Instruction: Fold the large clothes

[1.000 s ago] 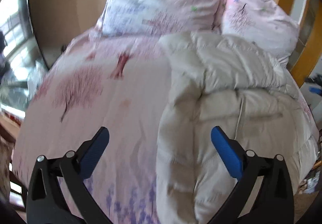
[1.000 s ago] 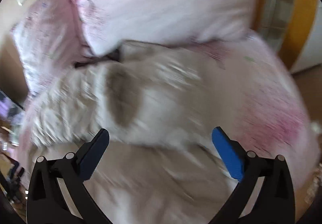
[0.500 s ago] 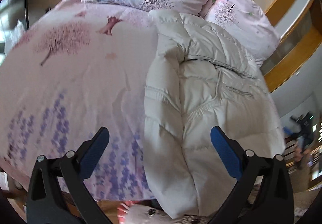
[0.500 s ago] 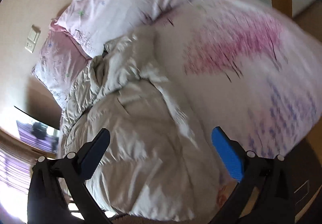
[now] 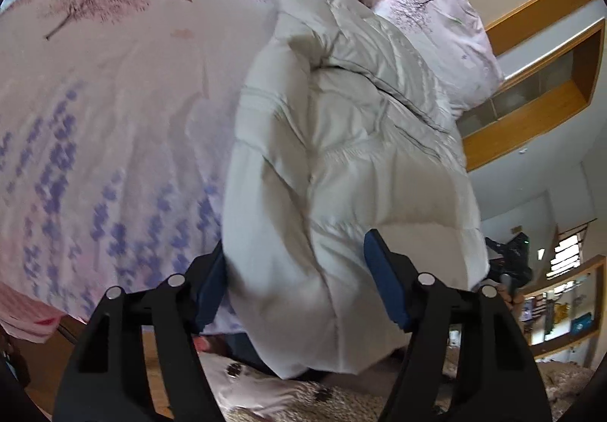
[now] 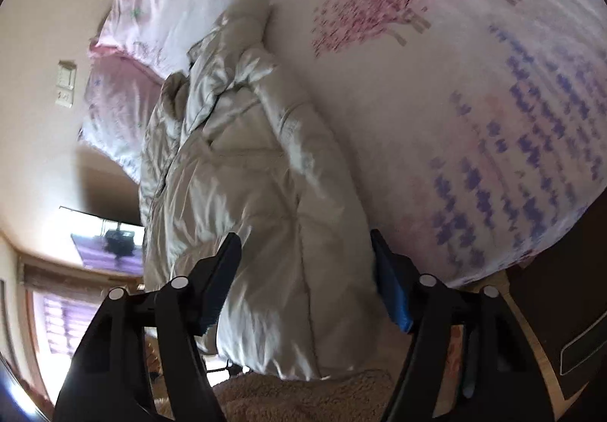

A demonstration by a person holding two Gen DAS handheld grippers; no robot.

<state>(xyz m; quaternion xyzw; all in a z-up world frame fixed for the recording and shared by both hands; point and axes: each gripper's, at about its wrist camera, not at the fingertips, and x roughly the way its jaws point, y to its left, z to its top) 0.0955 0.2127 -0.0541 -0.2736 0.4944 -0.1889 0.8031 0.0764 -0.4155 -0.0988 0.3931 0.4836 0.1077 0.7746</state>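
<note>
A large cream puffer jacket (image 5: 341, 141) lies lengthwise on a pink floral bed, its bottom hem hanging over the near edge. In the left wrist view my left gripper (image 5: 299, 281) straddles the hem, jaws partly closed with the thick fabric between the blue pads, which touch its sides. In the right wrist view the same jacket (image 6: 242, 171) fills the middle, and my right gripper (image 6: 303, 281) straddles its hem the same way. Whether either grip is firm I cannot tell.
The bed cover (image 5: 106, 111) has pink trees and purple flowers. Pillows (image 5: 425, 5) lie at the head of the bed. A wooden shelf unit (image 5: 538, 88) stands to the right. A fluffy beige rug (image 6: 303, 399) lies below the bed edge.
Both grippers have dropped to the near edge of the bed and moved onto the jacket's hem. Their jaws have narrowed from wide open until the pads press the fabric.
</note>
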